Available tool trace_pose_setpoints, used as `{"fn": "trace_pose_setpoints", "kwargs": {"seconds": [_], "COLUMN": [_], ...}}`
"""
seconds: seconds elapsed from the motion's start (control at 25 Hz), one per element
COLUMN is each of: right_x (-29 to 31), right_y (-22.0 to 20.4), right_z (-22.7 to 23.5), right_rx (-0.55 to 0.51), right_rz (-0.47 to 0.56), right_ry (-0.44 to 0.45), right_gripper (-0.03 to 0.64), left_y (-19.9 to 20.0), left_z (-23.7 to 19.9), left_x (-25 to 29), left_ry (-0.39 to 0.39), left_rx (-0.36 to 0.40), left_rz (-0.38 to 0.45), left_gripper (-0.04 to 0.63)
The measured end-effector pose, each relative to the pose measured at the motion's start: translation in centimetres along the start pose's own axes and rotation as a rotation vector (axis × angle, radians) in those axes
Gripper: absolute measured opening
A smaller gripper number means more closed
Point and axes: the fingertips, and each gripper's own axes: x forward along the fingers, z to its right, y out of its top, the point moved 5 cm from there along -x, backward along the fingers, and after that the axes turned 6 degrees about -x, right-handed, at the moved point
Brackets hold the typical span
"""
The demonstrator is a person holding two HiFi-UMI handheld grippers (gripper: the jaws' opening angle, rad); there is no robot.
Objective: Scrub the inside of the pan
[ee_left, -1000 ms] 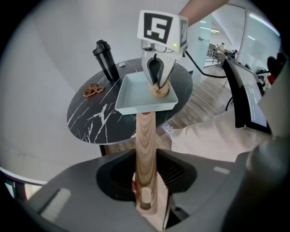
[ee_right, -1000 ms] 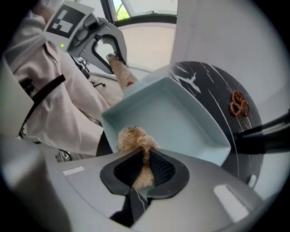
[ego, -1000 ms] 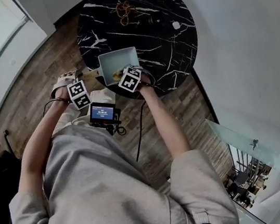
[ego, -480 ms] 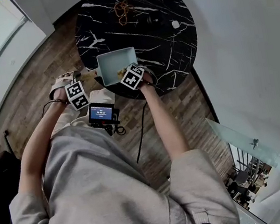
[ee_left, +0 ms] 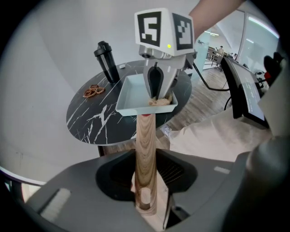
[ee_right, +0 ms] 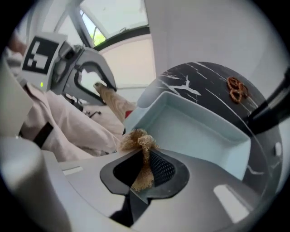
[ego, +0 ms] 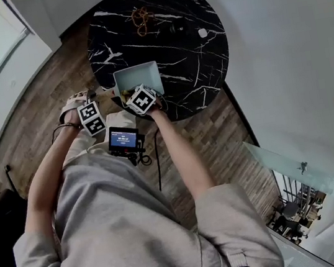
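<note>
A light blue square pan (ego: 138,76) rests at the near edge of the round black marble table (ego: 187,63). Its wooden handle (ee_left: 146,149) points toward me, and my left gripper (ee_left: 146,199) is shut on it. In the head view the left gripper (ego: 92,118) is left of the pan. My right gripper (ego: 141,99) is at the pan's near side, shut on a tan mesh scrubber (ee_right: 138,144). The scrubber's tuft hangs at the pan's near rim (ee_right: 149,118). From the left gripper view, the right gripper (ee_left: 156,88) presses the scrubber (ee_left: 159,101) into the pan (ee_left: 136,93).
Brown pretzel-shaped pieces (ego: 141,18) lie at the table's far side. A black bottle (ee_left: 107,61) stands near them, and a small white object (ego: 202,32) sits to the right. A screen device (ego: 124,138) hangs at the person's chest. Wooden floor surrounds the table.
The right gripper with the scrubber has slid left along the pan's near side. The left gripper has kept its hold on the handle.
</note>
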Motion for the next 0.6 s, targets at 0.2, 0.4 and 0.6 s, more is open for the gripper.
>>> {"fn": "trace_pose_setpoints", "kwargs": {"seconds": [0.2,0.4,0.6], "right_x": [-5.5,-15.6,-21.7], "right_y": [0.5,1.5,2.7], "right_z": [1.0,-1.5,-6.8], "right_rx": [0.378,0.405,0.326], "right_rz": [0.356,0.628,0.782], "right_ry": [-0.001,-0.185,-0.371], "right_gripper": [0.063,0.063,0.064], "left_y": [1.6,5.2,7.2], "left_z": [-1.2,-1.2,-0.6], "left_x": [-3.9,-10.9,-18.2], "left_ry": [-0.016,0.025,0.128], "left_rx": [-0.111,-0.201,-0.283], "left_rz": [0.22,0.507,0.734], "left_gripper": [0.14,0.133,0.11]}}
